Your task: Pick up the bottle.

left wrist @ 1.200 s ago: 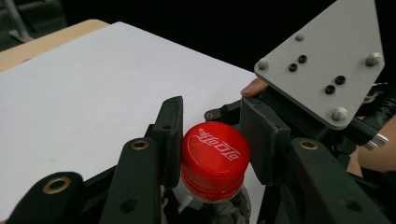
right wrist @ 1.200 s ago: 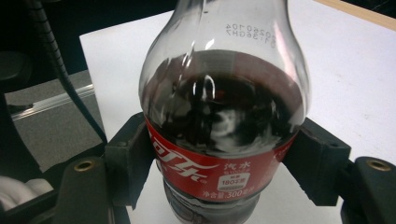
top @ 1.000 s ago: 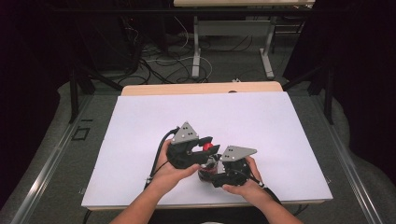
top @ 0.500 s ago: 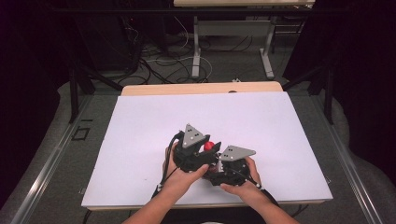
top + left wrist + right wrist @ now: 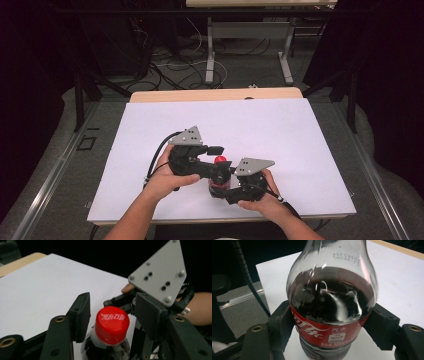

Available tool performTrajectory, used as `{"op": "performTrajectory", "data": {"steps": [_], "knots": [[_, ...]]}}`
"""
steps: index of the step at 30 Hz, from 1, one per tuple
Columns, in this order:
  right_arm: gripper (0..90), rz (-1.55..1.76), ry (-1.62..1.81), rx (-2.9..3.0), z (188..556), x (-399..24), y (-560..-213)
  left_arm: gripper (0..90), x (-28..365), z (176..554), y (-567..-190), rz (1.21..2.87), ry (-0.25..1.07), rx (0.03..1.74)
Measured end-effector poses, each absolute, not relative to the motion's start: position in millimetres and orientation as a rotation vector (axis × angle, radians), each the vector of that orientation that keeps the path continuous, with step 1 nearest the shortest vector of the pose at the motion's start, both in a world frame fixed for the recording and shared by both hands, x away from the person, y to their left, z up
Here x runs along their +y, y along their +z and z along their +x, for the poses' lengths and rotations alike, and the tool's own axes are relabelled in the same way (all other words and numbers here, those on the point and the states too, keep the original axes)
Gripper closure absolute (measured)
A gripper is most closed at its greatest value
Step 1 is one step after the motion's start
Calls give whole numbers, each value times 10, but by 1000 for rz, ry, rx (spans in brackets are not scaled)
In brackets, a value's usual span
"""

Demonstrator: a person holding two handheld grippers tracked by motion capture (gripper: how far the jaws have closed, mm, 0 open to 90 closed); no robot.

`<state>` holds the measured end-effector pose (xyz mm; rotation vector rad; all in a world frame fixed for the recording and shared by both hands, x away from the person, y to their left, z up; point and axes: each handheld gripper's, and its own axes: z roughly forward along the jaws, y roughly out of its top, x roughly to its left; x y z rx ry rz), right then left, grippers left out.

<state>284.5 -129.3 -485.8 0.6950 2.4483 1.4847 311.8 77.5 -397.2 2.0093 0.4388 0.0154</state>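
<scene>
Here the right gripper point(image 5: 329, 325) clamps the cola bottle point(image 5: 329, 302) at its red label near the table's point(image 5: 300, 130) front edge; the left gripper's point(image 5: 112, 315) jaws stand apart around the red cap point(image 5: 112, 323).

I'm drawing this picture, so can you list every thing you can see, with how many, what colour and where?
bottle: one, clear with dark drink and red label, standing near the table's front edge
cap: one, red, on the bottle
table: one, white top with wooden back edge, centre
cables: several, black and white, on the floor behind the table
left gripper: one, black, open, fingers either side of the cap
right gripper: one, black, shut on the bottle at its label
hands: two, holding the grippers
</scene>
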Motion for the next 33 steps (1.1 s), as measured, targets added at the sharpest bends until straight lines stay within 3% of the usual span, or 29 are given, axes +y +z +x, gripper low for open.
{"op": "performTrajectory", "data": {"steps": [5,11,18,20,25,28,33], "knots": [[294,667,1496,2459,2849,-1279,-4856,603,734,3154,-4039,2054,16,421],[294,713,1468,2438,2868,-1275,-4886,612,666,3081,-4080,2041,133,496],[294,801,1386,2369,2870,-1256,-4888,613,535,2937,-4132,1952,309,691],[295,829,1353,2338,2863,-1239,-4898,613,427,2848,-4173,1893,407,838],[294,870,1297,2306,2866,-1223,-4927,612,328,2824,-4221,1851,478,902],[294,870,1323,2297,2880,-1241,-4933,604,339,2841,-4218,1847,455,895],[294,861,1391,2346,2925,-1306,-4918,451,502,2936,-4108,1857,373,835]]}}
